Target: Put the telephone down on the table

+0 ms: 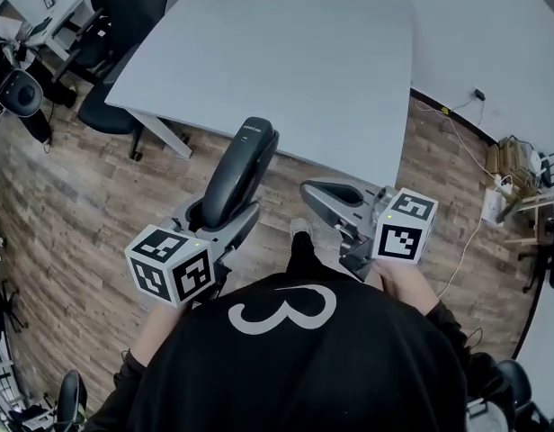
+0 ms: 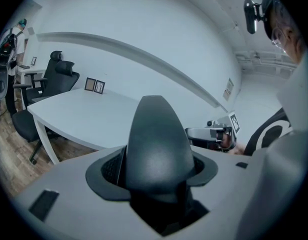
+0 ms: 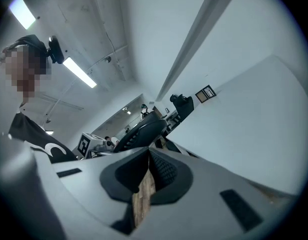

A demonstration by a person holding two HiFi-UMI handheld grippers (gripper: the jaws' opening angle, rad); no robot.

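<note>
The left gripper pinches the phone by its lower end. The phone's long axis points ahead and upward, with its tip about at the near edge of the table. The right gripper, beside it, has its jaws together and is empty.

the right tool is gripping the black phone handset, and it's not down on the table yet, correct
Wrong tool: the left tool grips the black phone handset, as the left gripper view shows, with the handset between its jaws. The rest holds: it is not down on the table yet.
</note>
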